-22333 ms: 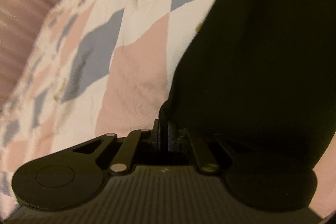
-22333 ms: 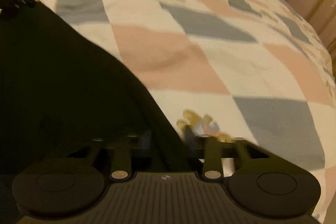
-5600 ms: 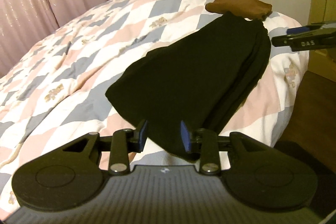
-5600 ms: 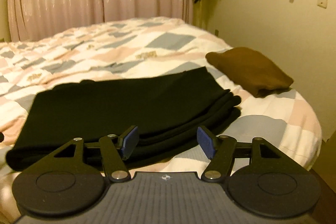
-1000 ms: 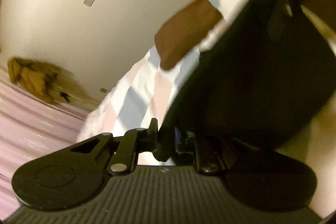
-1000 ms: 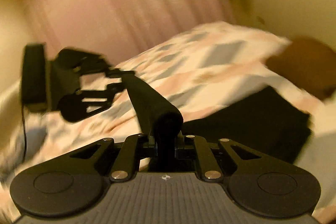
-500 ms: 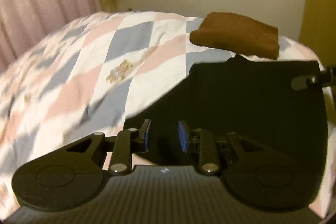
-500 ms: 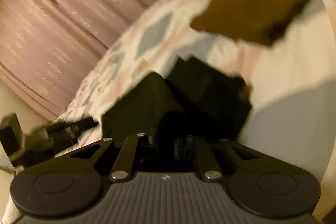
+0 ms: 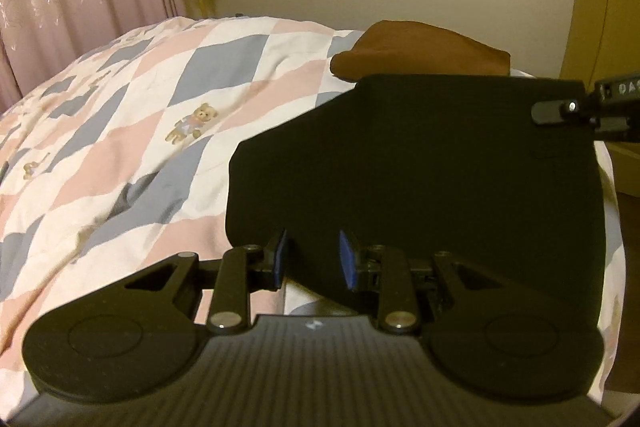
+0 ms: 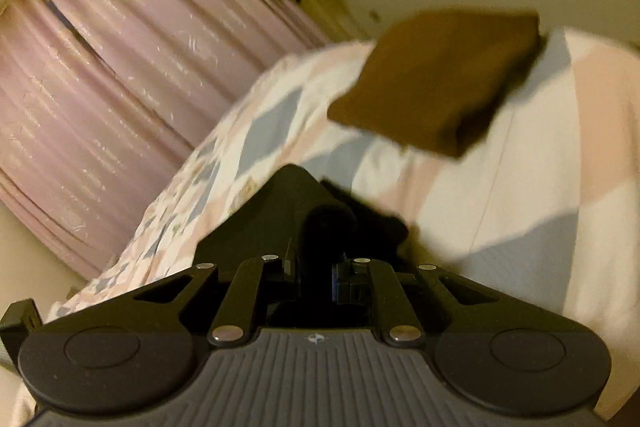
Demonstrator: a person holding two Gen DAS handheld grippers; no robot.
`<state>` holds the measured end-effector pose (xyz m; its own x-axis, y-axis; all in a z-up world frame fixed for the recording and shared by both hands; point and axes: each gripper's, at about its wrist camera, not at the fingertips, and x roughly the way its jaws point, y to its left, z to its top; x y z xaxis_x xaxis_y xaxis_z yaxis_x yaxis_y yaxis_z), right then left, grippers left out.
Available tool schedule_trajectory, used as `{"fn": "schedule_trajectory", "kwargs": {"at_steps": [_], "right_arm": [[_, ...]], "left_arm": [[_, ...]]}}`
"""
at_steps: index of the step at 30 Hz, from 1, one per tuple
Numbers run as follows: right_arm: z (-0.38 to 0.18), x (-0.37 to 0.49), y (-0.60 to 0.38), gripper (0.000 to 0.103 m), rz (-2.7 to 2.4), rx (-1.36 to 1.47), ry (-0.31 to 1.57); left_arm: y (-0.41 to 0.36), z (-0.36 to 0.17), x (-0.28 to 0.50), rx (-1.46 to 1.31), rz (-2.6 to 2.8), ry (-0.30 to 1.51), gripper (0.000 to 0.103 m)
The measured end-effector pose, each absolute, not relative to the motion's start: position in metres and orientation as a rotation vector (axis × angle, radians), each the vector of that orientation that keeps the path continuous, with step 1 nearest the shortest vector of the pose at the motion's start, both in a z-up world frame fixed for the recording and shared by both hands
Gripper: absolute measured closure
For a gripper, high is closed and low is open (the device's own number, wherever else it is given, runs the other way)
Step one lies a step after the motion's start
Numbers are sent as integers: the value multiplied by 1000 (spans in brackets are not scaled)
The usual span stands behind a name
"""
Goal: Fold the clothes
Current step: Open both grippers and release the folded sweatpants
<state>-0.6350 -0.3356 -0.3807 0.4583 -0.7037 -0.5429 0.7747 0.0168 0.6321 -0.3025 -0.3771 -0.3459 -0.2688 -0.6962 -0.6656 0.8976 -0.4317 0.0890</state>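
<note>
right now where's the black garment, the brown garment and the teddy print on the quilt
black garment [image 9: 420, 179]: left wrist view, middle of its flat top.
brown garment [image 10: 436, 79]: right wrist view, centre of its folded top.
teddy print [image 9: 192, 123]: left wrist view, on the bear's body, on the quilt [image 9: 120, 155].

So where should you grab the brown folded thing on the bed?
Probably by the near thick folded edge of the brown folded garment, coming in low from the black garment's side. It lies flat on the bed, so fingers must pinch its layered side, not the top.
</note>
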Motion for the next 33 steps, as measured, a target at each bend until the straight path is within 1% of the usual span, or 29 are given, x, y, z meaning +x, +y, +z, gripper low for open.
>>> {"fn": "schedule_trajectory", "kwargs": {"at_steps": [1,3,4,5,6,7,10,12,13,14,16,17,19,21,23,26,28,30,33], "right_arm": [[-383,-636,-335,91,-1156,1051,81],[-388,-639,-335,88,-1166,1064,75],[-390,-640,-334,83,-1171,1070,72],[-392,-642,-334,66,-1177,1076,69],[-391,-642,-332,57,-1203,1061,71],[-381,-642,-327,51,-1273,998,85],[-353,-639,-310,51,-1462,801,123],[-341,-630,-299,54,-1498,671,134],[-340,-621,-298,63,-1477,629,157],[-342,-613,-297,70,-1459,595,188],[-355,-596,-301,80,-1440,561,284],[-361,-591,-303,80,-1434,552,319],[-372,-593,-307,82,-1437,573,337],[-382,-595,-311,81,-1441,593,354],[-392,-597,-315,81,-1444,614,371],[-404,-602,-320,82,-1453,643,386],[-392,-607,-313,80,-1471,648,341],[-382,-600,-304,80,-1452,606,330],[-371,-588,-293,80,-1425,545,329]], "left_arm": [[-379,-349,-303,790,-1873,385,78],[-380,-354,-305,805,-1860,394,78],[-379,-353,-305,809,-1860,385,78],[-379,-353,-306,813,-1860,376,78],[-378,-352,-306,816,-1861,367,78],[-378,-348,-306,813,-1867,353,78],[-386,-332,-306,784,-1879,294,78],[-400,-323,-310,766,-1896,265,79],[-409,-320,-312,759,-1909,253,80],[-418,-320,-316,754,-1928,249,83],[-442,-326,-325,772,-1963,263,88],[-454,-331,-330,786,-1975,273,88],[-480,-352,-337,857,-1956,317,89],[-501,-376,-342,938,-1909,353,90],[-511,-387,-346,973,-1873,356,91],[-509,-373,-347,916,-1907,360,92],[-503,-358,-354,865,-1986,350,92],[-498,-345,-364,831,-2070,327,92],[-510,-348,-392,886,-2120,282,91]]}}
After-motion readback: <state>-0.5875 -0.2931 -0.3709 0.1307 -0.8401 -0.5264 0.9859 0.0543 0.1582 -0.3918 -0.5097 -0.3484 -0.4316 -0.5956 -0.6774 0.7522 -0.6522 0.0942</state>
